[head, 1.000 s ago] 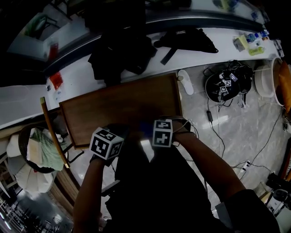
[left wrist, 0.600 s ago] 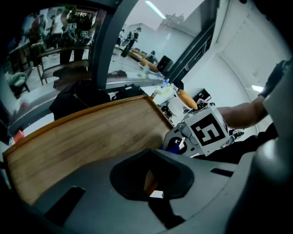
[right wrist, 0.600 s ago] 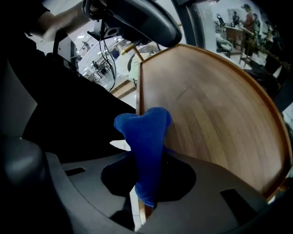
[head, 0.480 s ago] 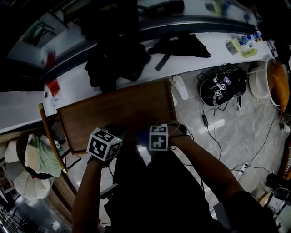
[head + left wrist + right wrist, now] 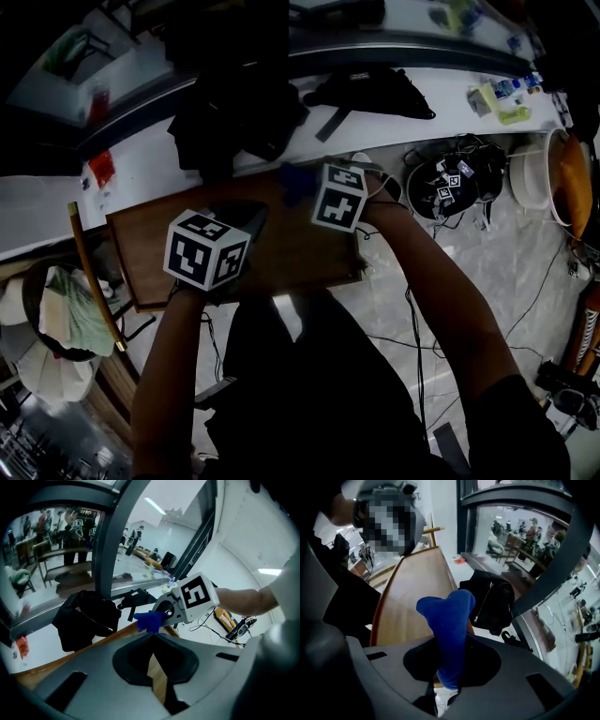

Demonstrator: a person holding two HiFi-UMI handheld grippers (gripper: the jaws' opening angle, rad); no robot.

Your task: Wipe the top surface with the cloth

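Cloth (image 5: 447,620), blue: pinched in right gripper (image 5: 449,644), long axis along jaws, pointing over wooden top (image 5: 412,588); left gripper (image 5: 152,637) seemingly closed, empty.

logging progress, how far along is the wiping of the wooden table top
Done: the cloth is clamped in the right gripper. In hand: it is at the far edge of the table, toward the right; contact with the wood is unclear. The left gripper is shut on nothing. Left: no streak or damp patch shows what has been wiped, so assume most remains.
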